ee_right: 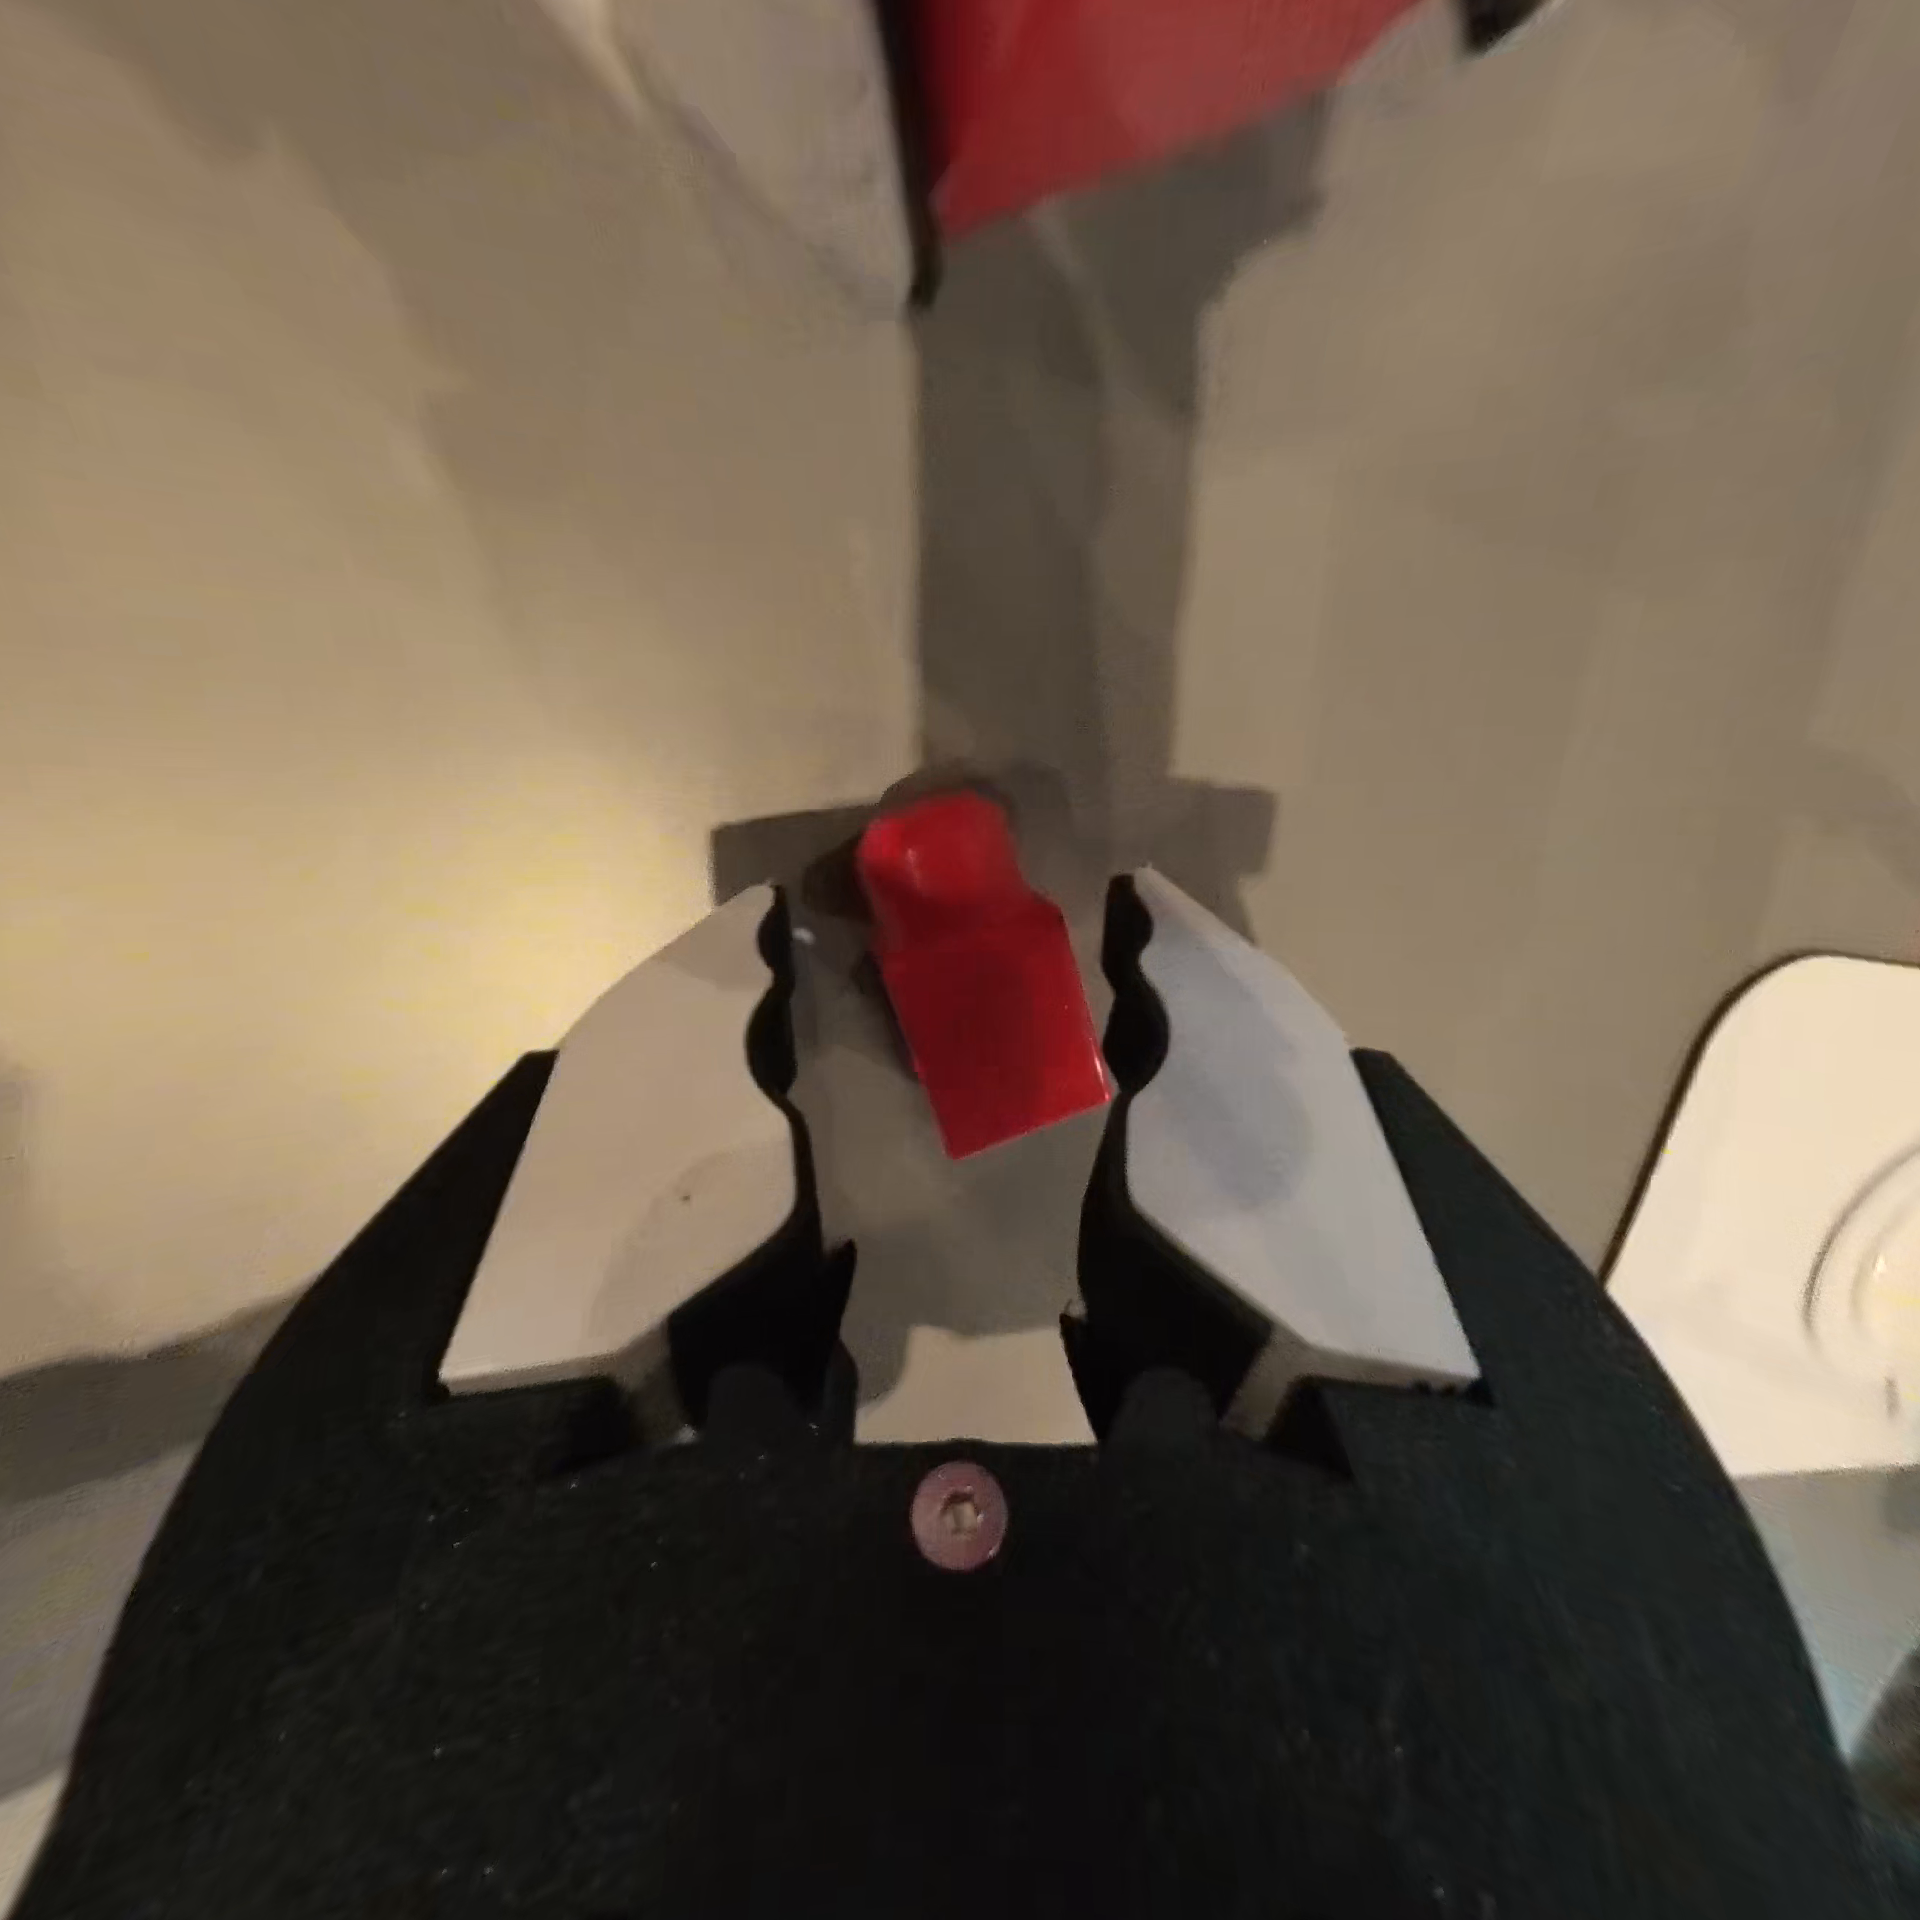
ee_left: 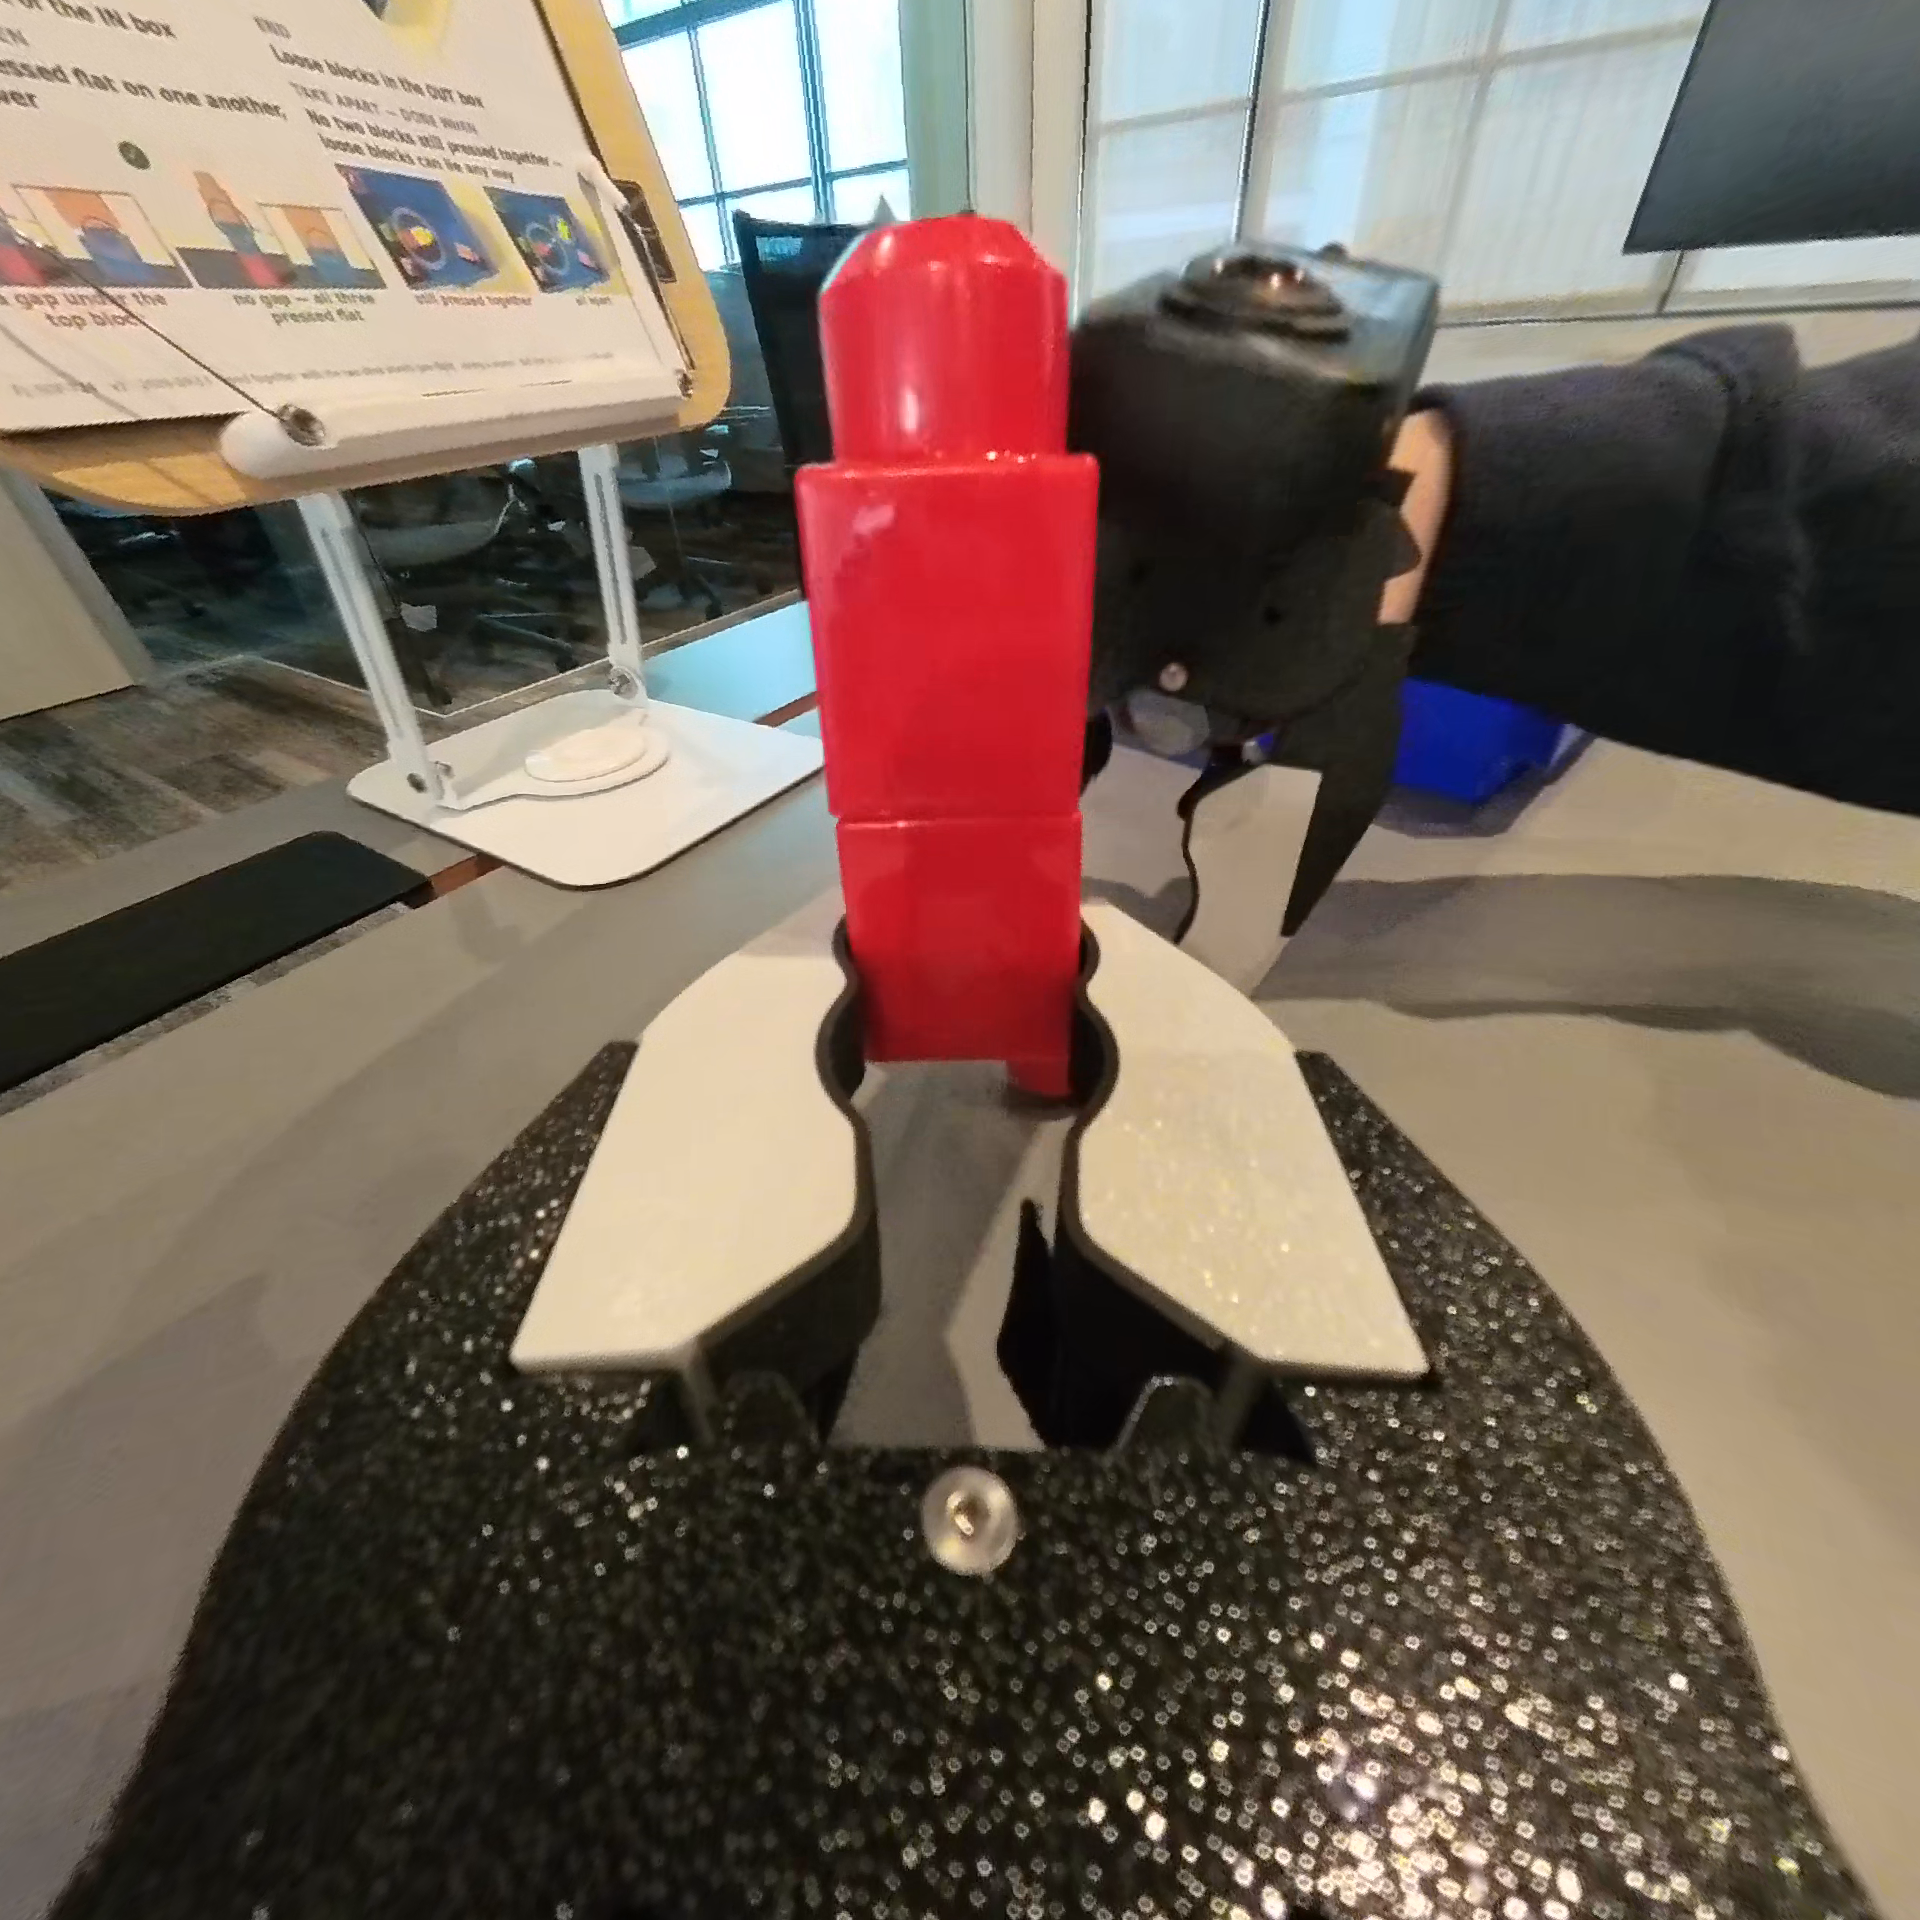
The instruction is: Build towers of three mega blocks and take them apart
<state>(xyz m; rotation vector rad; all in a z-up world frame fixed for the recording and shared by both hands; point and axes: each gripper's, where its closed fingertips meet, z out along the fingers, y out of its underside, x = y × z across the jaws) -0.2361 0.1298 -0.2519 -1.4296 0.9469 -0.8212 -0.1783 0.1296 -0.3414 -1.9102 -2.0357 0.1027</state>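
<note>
On the left, a white stand [ee_left: 488,769] carrying an instruction sheet sits on the grey counter [ee_left: 1558,1195]. The left claw [ee_left: 966,997] is clamped on the bottom block of a red stack [ee_left: 951,623], held upright above the counter; two blocks show clearly joined, and whether the domed top is a third I cannot tell. Further right, the right claw [ee_right: 945,997] points down with its jaws apart around a single loose red block [ee_right: 977,997] lying tilted on the counter, gripping nothing. Whether a tower is being built or pulled apart cannot be told; this loose block looks like the next piece to handle.
</note>
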